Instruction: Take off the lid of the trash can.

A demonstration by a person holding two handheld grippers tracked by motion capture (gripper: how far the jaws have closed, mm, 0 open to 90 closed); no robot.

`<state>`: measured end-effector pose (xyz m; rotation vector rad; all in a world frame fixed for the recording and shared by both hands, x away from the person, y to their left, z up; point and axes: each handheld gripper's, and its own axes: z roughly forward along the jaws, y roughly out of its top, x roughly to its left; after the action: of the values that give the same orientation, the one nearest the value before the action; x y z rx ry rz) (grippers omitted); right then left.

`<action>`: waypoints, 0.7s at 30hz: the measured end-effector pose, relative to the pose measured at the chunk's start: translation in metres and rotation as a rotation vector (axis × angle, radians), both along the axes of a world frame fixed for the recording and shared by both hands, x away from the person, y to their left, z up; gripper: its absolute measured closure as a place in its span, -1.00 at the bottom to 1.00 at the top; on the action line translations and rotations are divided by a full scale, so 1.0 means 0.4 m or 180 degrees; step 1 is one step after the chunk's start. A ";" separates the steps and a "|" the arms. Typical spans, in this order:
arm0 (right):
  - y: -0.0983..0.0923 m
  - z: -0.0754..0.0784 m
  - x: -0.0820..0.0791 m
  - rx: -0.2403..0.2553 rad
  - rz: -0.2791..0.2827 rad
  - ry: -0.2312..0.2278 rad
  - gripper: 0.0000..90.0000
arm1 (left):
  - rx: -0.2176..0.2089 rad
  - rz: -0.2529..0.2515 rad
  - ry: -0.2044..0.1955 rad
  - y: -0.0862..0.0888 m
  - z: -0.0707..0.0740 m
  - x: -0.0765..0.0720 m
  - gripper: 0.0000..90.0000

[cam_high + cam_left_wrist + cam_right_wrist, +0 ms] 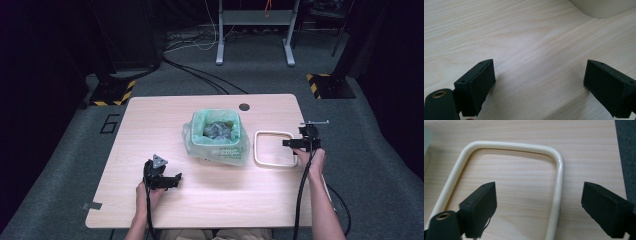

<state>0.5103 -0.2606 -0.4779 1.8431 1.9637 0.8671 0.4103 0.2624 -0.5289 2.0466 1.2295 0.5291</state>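
My right gripper (539, 202) stands open astride the near side of the cream ring (557, 182), which lies flat on the table (210, 200) right of the lined bin (217, 137). My left gripper (167, 181), open and empty, sits well apart, so the right is nearer.

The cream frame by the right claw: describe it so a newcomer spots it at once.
On the wooden table, look right of the bin lined with a green bag. The cream frame lies flat there: a hollow rounded rectangle, the only open loop.
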 end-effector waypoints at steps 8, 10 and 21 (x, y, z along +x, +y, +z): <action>0.052 0.030 -0.033 -0.0143 0.0540 -0.0226 -1.00 | 0.0008 0.0025 -0.0005 -0.002 0.000 0.001 -0.78; 0.068 0.037 -0.041 -0.0151 0.0650 -0.0193 -1.00 | 0.0004 0.0022 0.0022 -0.003 0.001 0.001 -0.78; 0.136 0.077 -0.098 -0.0179 0.1046 -0.0408 -0.92 | -0.0104 -0.0102 0.0090 0.007 0.072 0.011 -1.00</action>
<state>0.4710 -0.2063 -0.4472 1.4174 2.2175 0.9832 0.4146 0.2653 -0.5003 2.0492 1.2121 0.4634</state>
